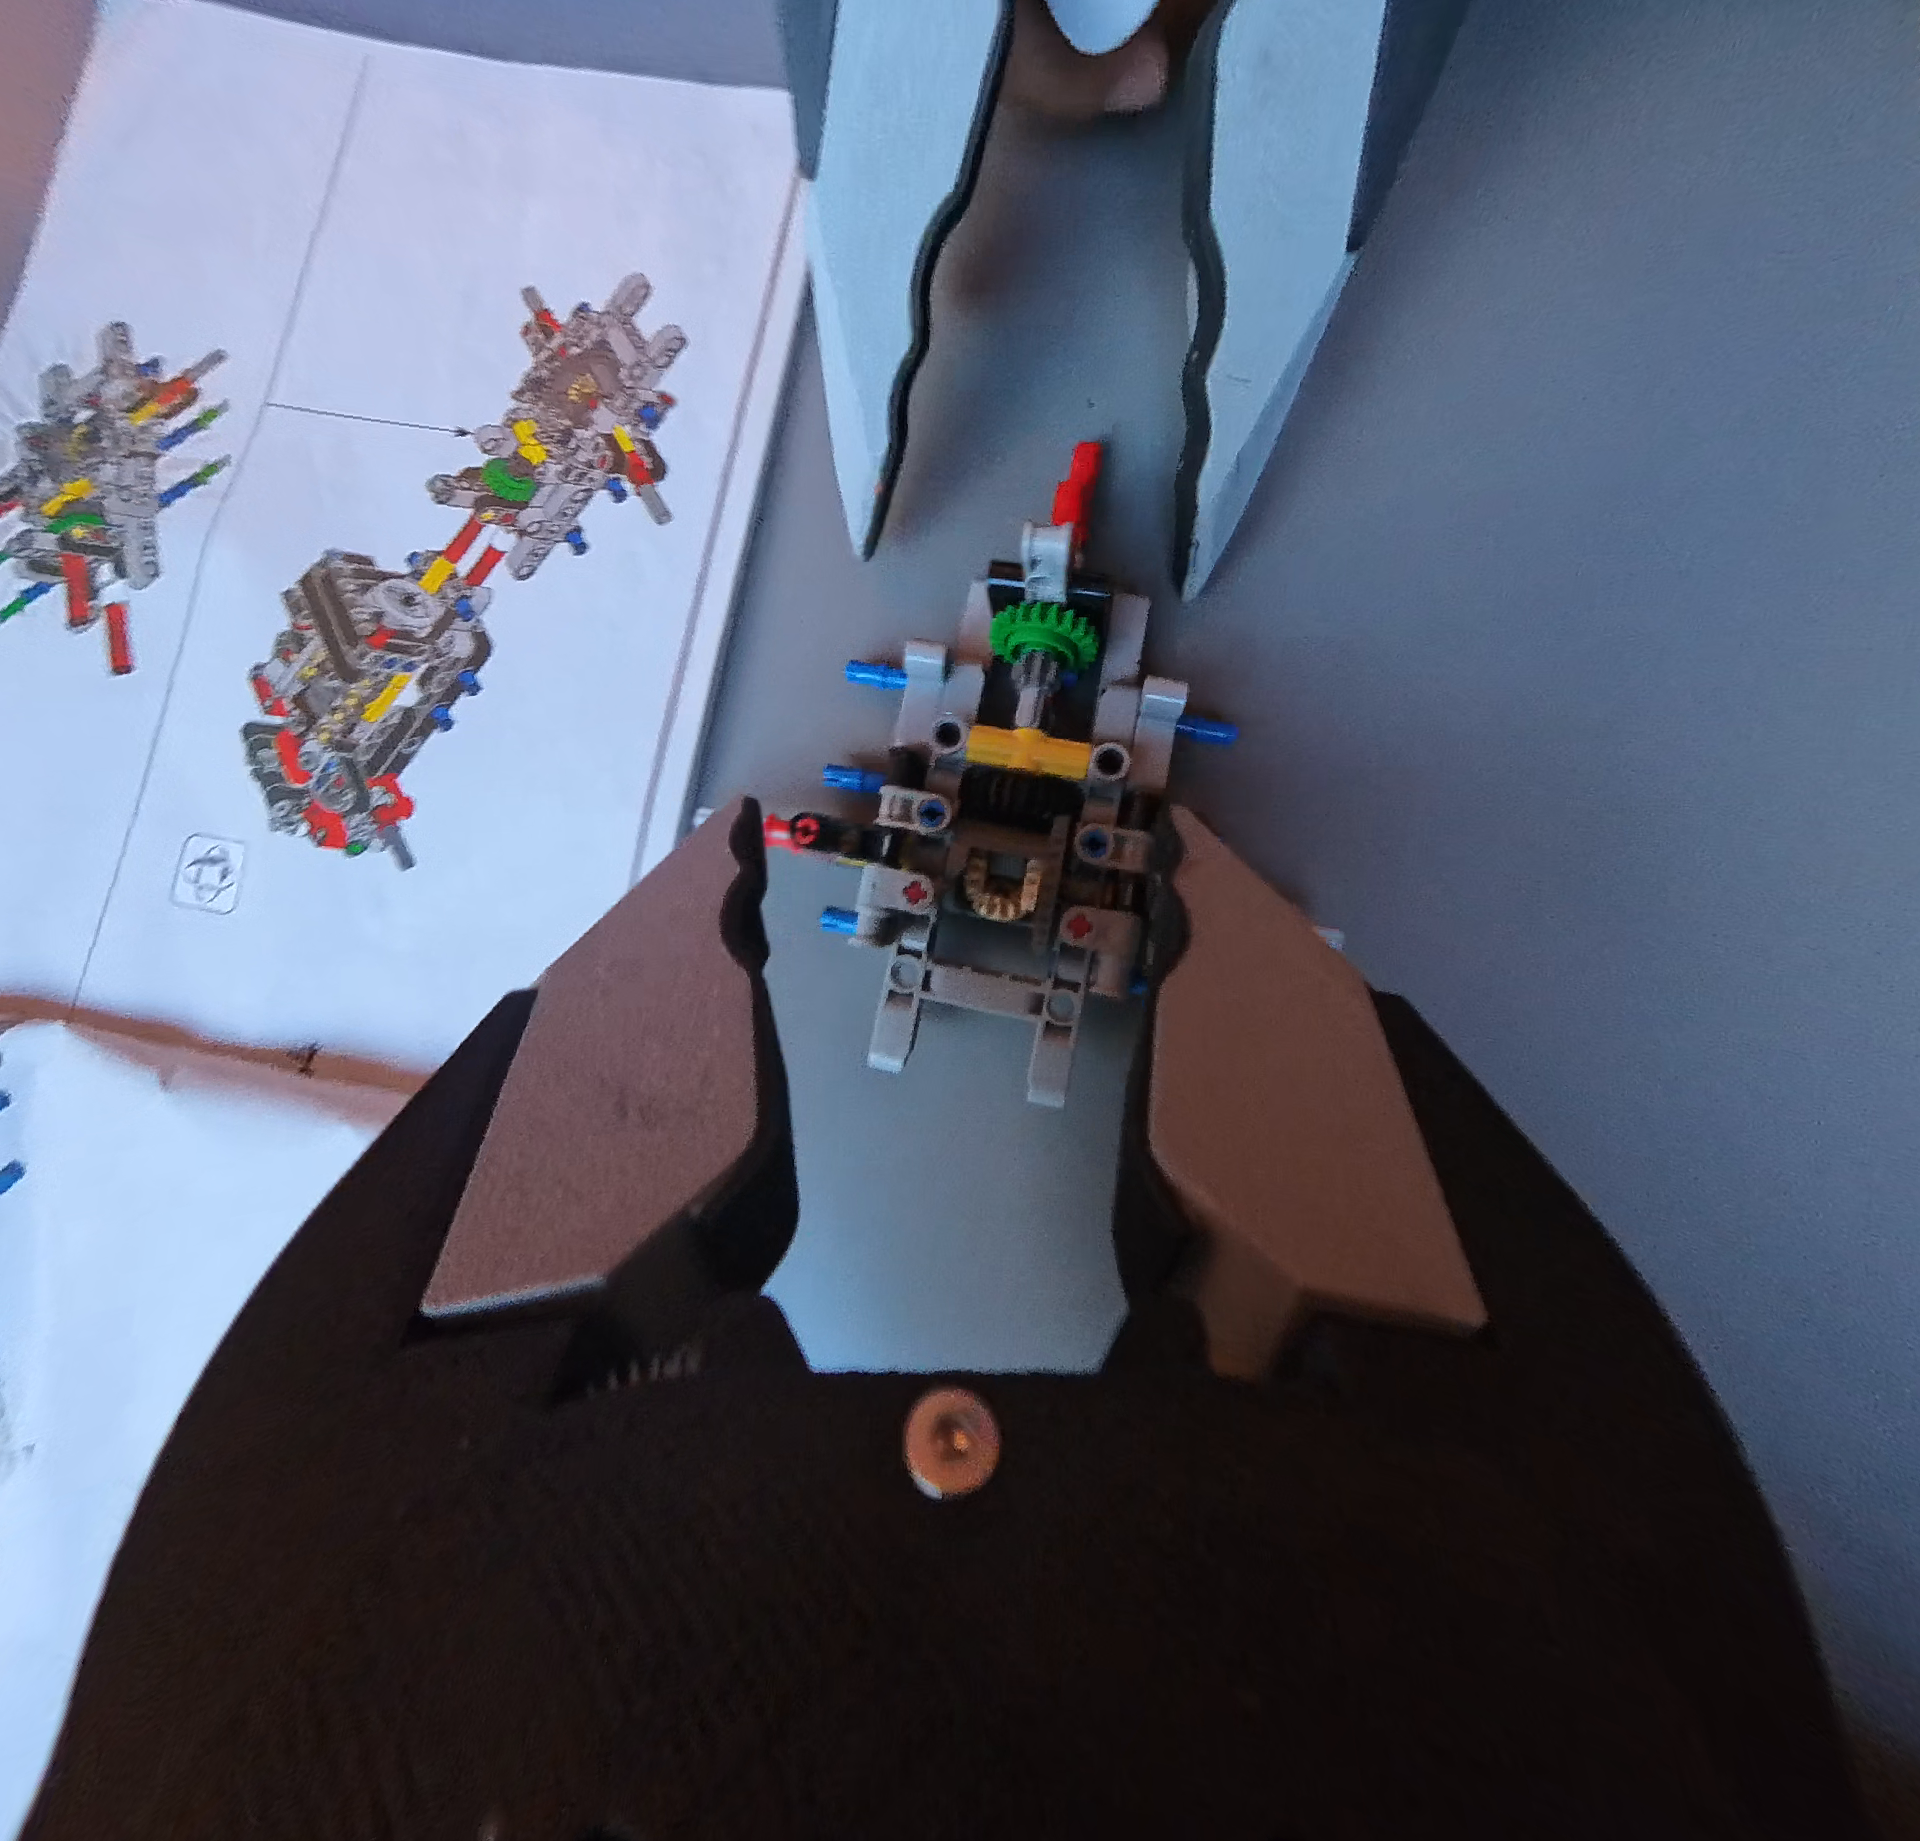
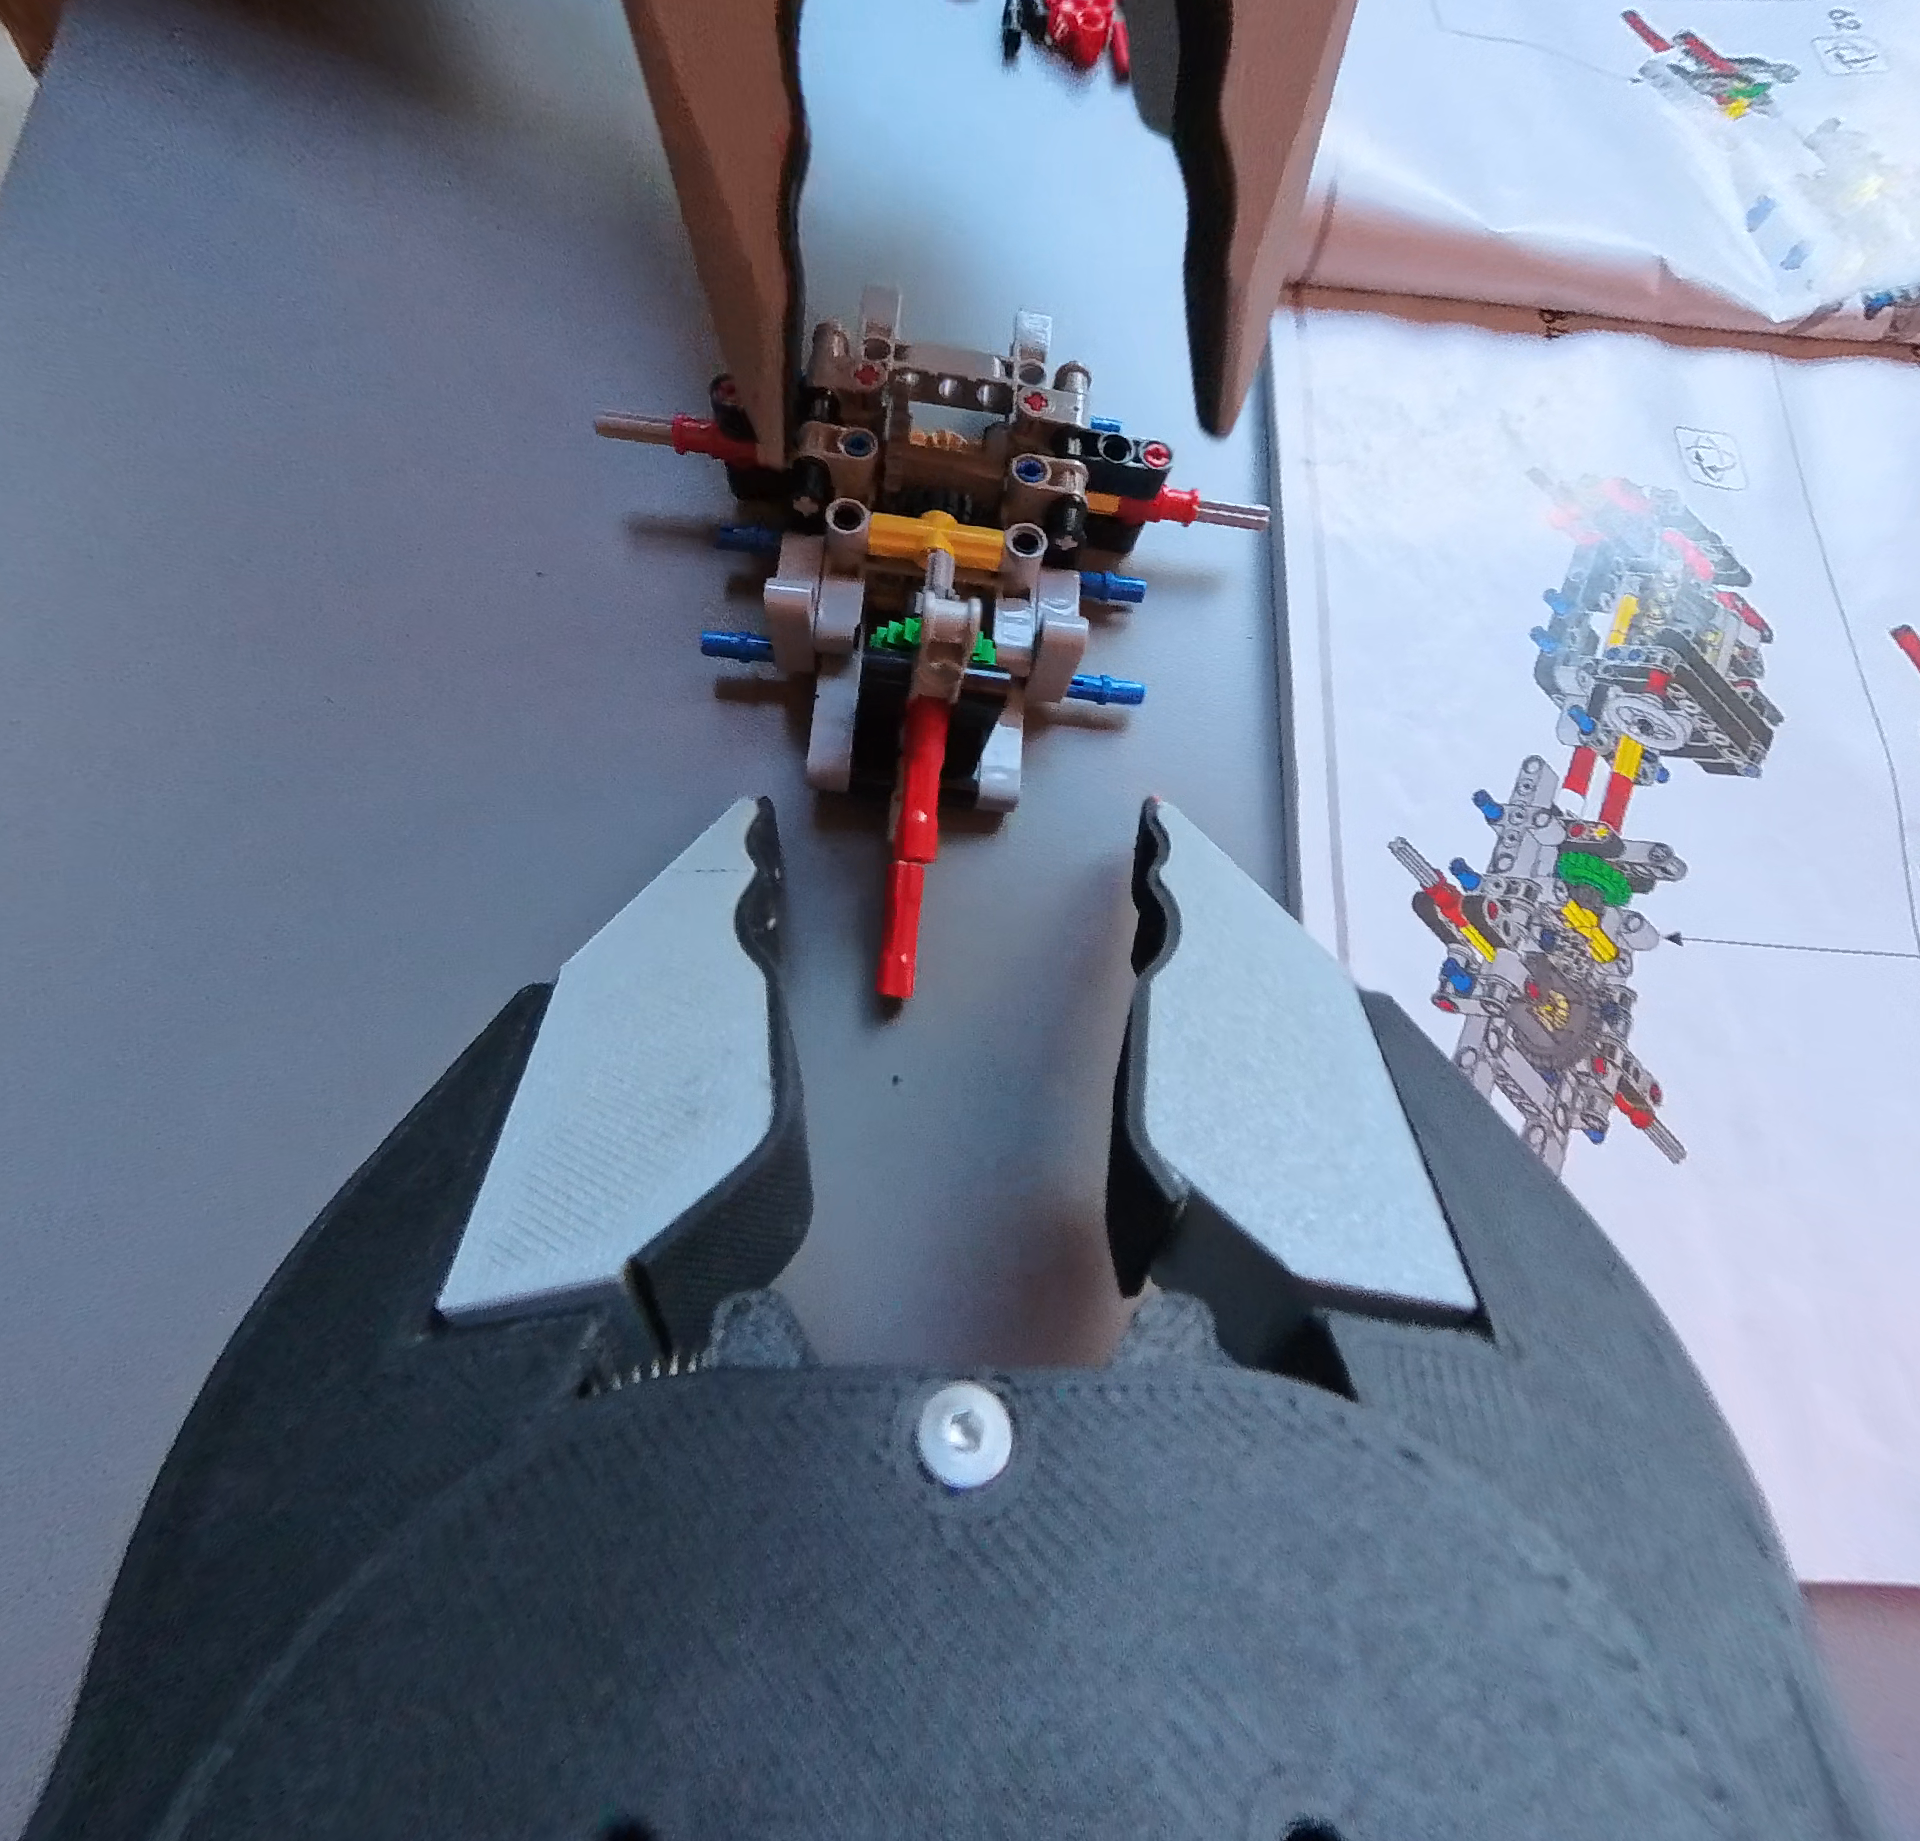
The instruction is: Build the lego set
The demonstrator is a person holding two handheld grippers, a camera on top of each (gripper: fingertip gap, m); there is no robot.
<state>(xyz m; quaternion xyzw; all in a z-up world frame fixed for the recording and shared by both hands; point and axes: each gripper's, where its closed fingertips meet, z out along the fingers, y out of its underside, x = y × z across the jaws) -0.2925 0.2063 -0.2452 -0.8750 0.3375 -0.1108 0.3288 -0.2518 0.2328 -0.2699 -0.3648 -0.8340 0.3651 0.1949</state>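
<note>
Your left gripper [image 1: 961, 835] stands wide open around the near end of the brick-built gear assembly [image 1: 1023, 825], which sits on the grey table [image 1: 1558, 856] at the centre of the left wrist view. The right-hand brown finger [image 1: 1226, 939] lies against the model's side, though the blur there keeps you from telling whether it presses; the left-hand one stands clear, with only a short black-and-red stub reaching toward it. From the right wrist view one brown fingertip [image 2: 764, 420] comes down at the model's flank and hides part of it, while the other hangs well apart.

Your right gripper [image 2: 956, 856] is open too, its grey fingers [image 2: 665, 1012] either side of a red axle [image 2: 906, 856] without touching it. The axle's free end lies between your fingertips; its far end disappears under a grey connector.

The assembly's long axis runs straight up and down both frames, along the line joining your two grippers. The axle end with the green gear [image 1: 1042, 633] points at the right gripper, the forked grey legs at the left. Blue pins [image 2: 732, 643] stick out sideways, across that axis.

An open instruction booklet [image 1: 416, 544] fills the left of the left wrist view, its edges cut off. Small loose parts [image 2: 1070, 9] at the top of the right wrist view are partly hidden behind the brown fingers and too small to sort out
</note>
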